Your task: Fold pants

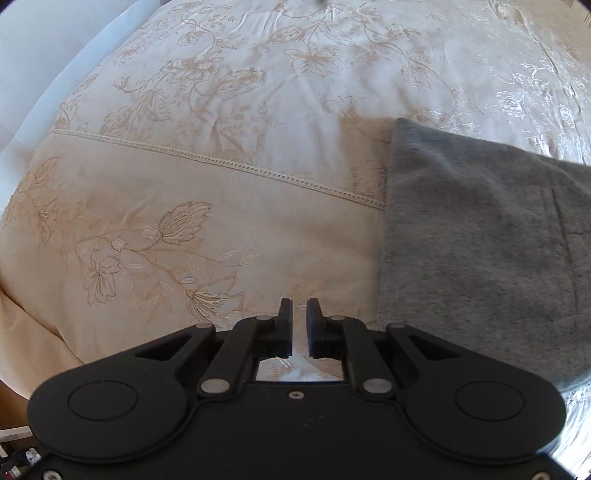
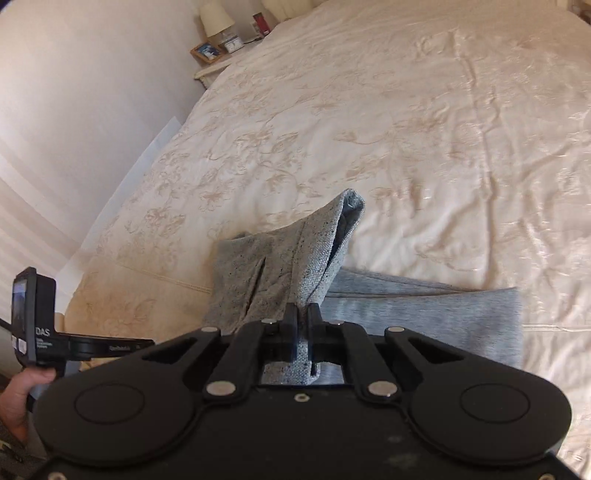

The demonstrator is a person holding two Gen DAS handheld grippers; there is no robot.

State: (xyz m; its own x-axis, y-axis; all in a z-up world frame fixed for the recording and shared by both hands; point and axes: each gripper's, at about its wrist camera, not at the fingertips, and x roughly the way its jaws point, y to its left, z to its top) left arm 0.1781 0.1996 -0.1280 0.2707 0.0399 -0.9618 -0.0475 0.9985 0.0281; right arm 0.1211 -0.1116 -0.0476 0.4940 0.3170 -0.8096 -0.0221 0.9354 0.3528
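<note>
A pair of grey sweatpants is laid on a cream bedspread embroidered with flowers, near the bed's foot edge. In the right wrist view, a band of the grey fabric is clamped between the fingers of the right gripper, which are closed tightly on it; from there the cloth is lifted into a raised fold whose open hem is pointed up over the bedspread. The rest of the sweatpants is spread flat on the bedspread, to the right of the raised fold.

In the left wrist view, the left gripper is held over the bedspread, just left of the sweatpants. Its fingers are drawn almost together, with a narrow slit left between them and nothing held. A lace seam is stitched across the bedspread and runs under the sweatpants' edge.

Beyond the bedspread's far left corner, a nightstand with a lamp and a framed photo is seen.
</note>
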